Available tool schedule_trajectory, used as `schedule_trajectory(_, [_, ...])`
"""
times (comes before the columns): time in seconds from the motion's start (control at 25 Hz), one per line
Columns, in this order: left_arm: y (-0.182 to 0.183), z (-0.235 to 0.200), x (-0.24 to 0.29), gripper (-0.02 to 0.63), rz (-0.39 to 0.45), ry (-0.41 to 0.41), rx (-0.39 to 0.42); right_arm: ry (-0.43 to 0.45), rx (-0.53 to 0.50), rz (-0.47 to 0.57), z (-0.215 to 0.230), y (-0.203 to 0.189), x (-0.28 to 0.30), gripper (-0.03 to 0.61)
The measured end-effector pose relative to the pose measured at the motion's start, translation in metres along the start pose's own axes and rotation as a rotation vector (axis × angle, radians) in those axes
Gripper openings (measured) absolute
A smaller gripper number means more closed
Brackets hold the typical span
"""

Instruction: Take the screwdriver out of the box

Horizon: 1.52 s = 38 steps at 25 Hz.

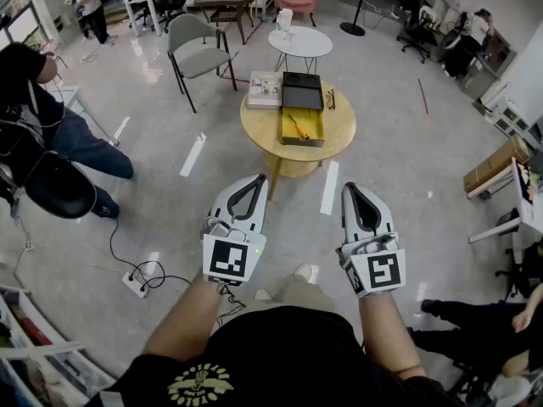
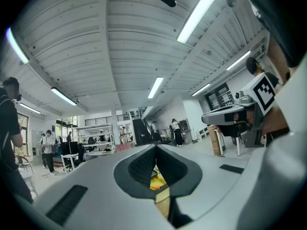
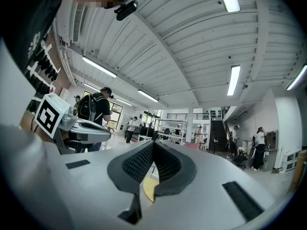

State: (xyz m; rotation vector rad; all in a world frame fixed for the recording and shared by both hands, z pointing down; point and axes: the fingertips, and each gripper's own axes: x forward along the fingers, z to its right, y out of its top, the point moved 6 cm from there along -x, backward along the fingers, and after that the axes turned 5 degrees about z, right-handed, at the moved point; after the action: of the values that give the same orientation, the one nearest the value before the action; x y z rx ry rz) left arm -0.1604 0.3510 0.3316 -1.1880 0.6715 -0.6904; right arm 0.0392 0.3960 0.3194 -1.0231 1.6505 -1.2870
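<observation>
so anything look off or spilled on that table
Nothing stands out: the box sits open and square on the table, the screwdriver lying slantwise inside it, nothing spilled.

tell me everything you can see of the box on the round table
The box is shallow and rectangular, yellow inside with dark walls, material unclear. It lies open and flat on the round wooden table. What looks like its dark lid lies flat against its far edge. A thin screwdriver lies slanted inside it.
</observation>
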Motion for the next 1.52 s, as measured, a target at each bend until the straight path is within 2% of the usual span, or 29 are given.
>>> schedule_trajectory(0.36, [-0.021, -0.014, 0.024, 0.017, -0.03, 0.019, -0.02, 0.01, 0.017, 0.017, 0.012, -0.016, 0.023, 0.012])
schedule_trajectory(0.6, [-0.023, -0.023, 0.046, 0.017, -0.017, 0.04, 0.01, -0.015, 0.025, 0.031, 0.036, -0.02, 0.042, 0.012])
schedule_trajectory(0.96, [-0.035, -0.038, 0.082, 0.017, -0.027, 0.066, -0.005, 0.037, -0.027, -0.015, 0.058, -0.035, 0.075, 0.012])
schedule_trajectory(1.28, [-0.055, -0.048, 0.118, 0.017, -0.056, 0.075, -0.026, 0.056, -0.001, -0.043, 0.085, -0.054, 0.108, 0.014])
schedule_trajectory(1.52, [-0.059, -0.051, 0.149, 0.017, -0.047, 0.076, -0.021, 0.074, 0.016, -0.045, 0.104, -0.063, 0.131, 0.014])
